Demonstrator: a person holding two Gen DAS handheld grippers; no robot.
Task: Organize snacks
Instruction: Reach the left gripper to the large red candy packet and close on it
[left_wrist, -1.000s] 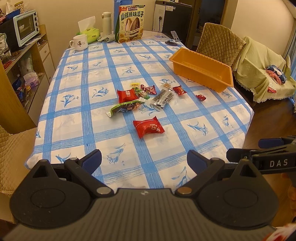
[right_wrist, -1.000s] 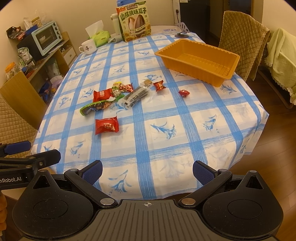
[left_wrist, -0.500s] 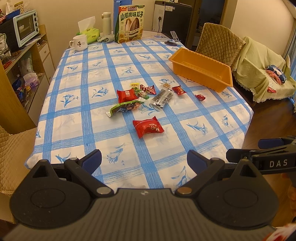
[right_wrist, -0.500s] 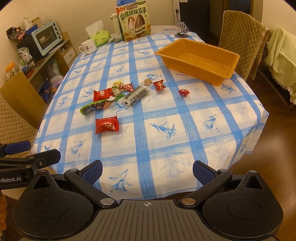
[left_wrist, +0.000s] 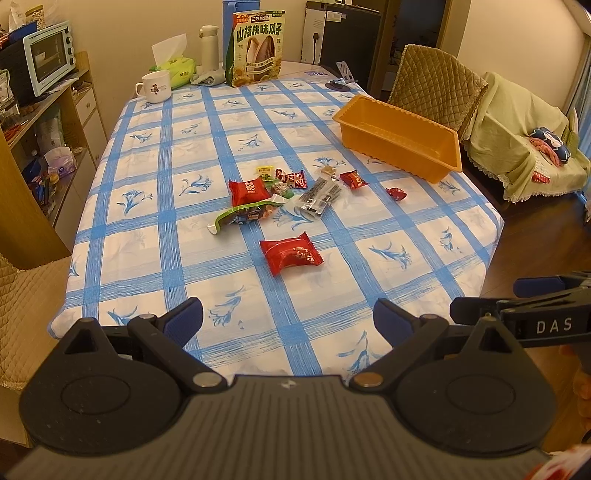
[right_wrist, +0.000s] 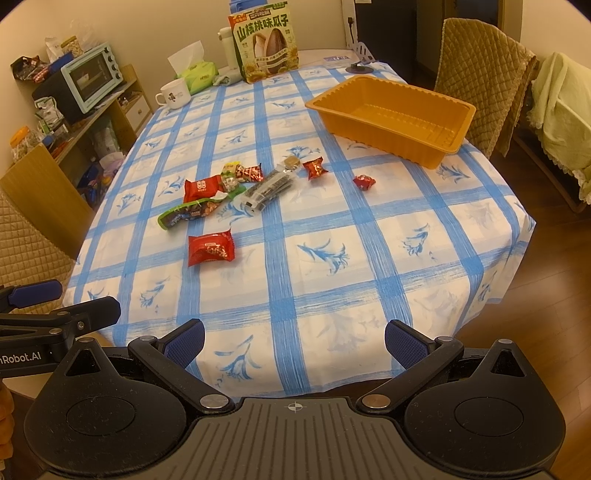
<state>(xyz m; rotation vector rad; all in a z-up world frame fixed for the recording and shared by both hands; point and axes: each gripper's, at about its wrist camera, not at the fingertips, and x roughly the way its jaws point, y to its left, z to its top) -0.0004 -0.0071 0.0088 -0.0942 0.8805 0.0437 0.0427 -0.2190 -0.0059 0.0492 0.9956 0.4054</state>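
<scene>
Several wrapped snacks lie in a loose cluster mid-table: a red packet (left_wrist: 291, 253) (right_wrist: 210, 249) nearest me, a green pouch (left_wrist: 245, 216), another red packet (left_wrist: 247, 191), a clear pack of dark sticks (left_wrist: 319, 195) (right_wrist: 266, 190), and small red candies (left_wrist: 396, 193) (right_wrist: 364, 182). An empty orange tray (left_wrist: 402, 136) (right_wrist: 395, 114) sits at the far right. My left gripper (left_wrist: 288, 319) hovers open over the near table edge. My right gripper (right_wrist: 294, 339) is open too, to its right, nothing held.
A blue-checked cloth covers the table (left_wrist: 155, 177). At the far end stand a large seed bag (left_wrist: 256, 48), mug (left_wrist: 157, 86), tissue pack (left_wrist: 173, 64) and flask (left_wrist: 209, 46). Shelves with a toaster oven (left_wrist: 48, 55) line the left; quilted chairs (left_wrist: 436, 85) stand right.
Both views have crept slightly forward toward the table. Nothing on the table has moved and both grippers stay open.
</scene>
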